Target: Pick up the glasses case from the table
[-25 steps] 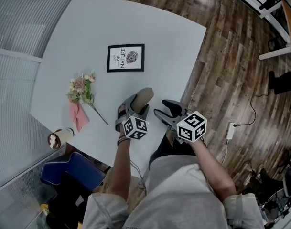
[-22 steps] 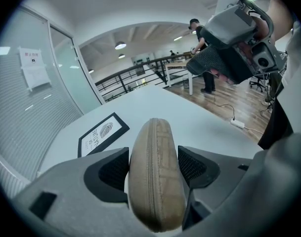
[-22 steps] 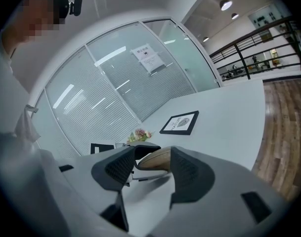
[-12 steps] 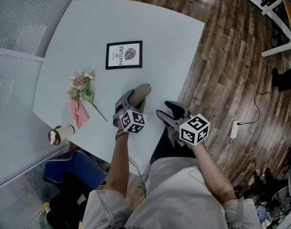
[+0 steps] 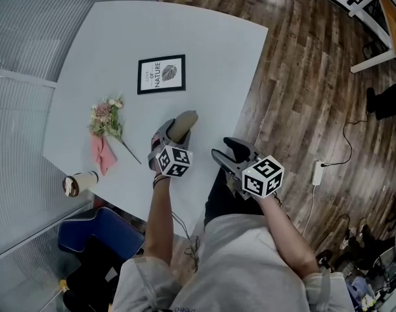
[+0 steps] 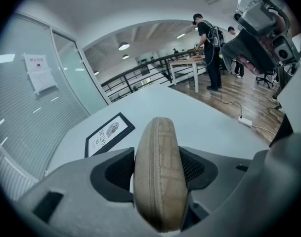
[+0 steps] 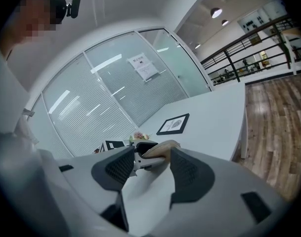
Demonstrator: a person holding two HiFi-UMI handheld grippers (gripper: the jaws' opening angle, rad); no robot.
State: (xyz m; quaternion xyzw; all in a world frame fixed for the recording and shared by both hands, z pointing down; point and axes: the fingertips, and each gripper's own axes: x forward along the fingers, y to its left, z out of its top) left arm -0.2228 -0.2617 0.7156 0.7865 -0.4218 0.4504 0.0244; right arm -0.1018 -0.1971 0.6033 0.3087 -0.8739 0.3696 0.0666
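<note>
The tan glasses case (image 5: 184,120) stands on its edge on the white table (image 5: 211,51), near the front edge. My left gripper (image 5: 173,132) is around it, and its jaws have just been closing. In the left gripper view both pads touch the sides of the glasses case (image 6: 160,177). My right gripper (image 5: 222,147) hangs open over the table's edge, to the right of the case, with nothing between its jaws. The right gripper view looks across at the glasses case (image 7: 163,146) in the left gripper (image 7: 142,160).
A framed print (image 5: 161,75) lies behind the case. A small bunch of flowers (image 5: 106,117) on a pink napkin (image 5: 99,155) and a paper cup (image 5: 79,183) lie at the left. A blue chair (image 5: 100,236) stands below the table. A power strip (image 5: 317,171) lies on the wooden floor.
The left gripper's jaws have drawn in around the case while that hand kept its place. The right gripper has drifted a little further from the left one.
</note>
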